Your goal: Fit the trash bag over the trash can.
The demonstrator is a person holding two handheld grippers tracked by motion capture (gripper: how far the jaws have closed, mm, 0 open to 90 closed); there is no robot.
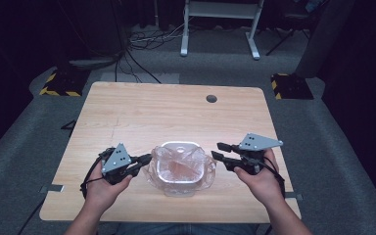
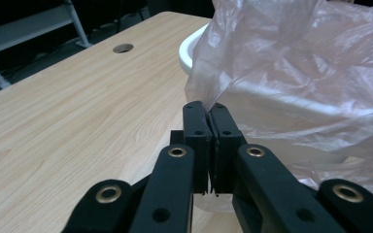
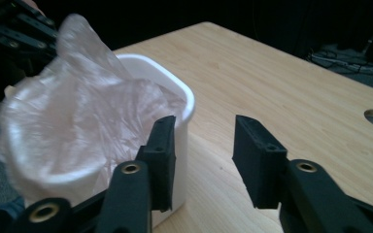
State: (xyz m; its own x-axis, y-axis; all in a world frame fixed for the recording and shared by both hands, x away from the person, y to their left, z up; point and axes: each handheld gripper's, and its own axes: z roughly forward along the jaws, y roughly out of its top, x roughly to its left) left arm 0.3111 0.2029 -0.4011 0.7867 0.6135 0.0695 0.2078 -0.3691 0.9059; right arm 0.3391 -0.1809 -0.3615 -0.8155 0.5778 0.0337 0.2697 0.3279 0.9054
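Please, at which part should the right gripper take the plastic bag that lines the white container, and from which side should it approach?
Probably the loose film of the plastic bag hanging over the rim of the white container on the right gripper's side, approached level from the table's right. There the film stands free of the wall, so open jaws can pinch it. The left gripper is shut at the opposite side.

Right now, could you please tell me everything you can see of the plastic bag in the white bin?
The plastic bag is thin, clear, faintly pink and crinkled. It lines the small white bin, its rim folded out over the bin's edges and bunched around the sides. The left gripper is shut at its left edge, apparently pinching the film. The right gripper stands open beside it.
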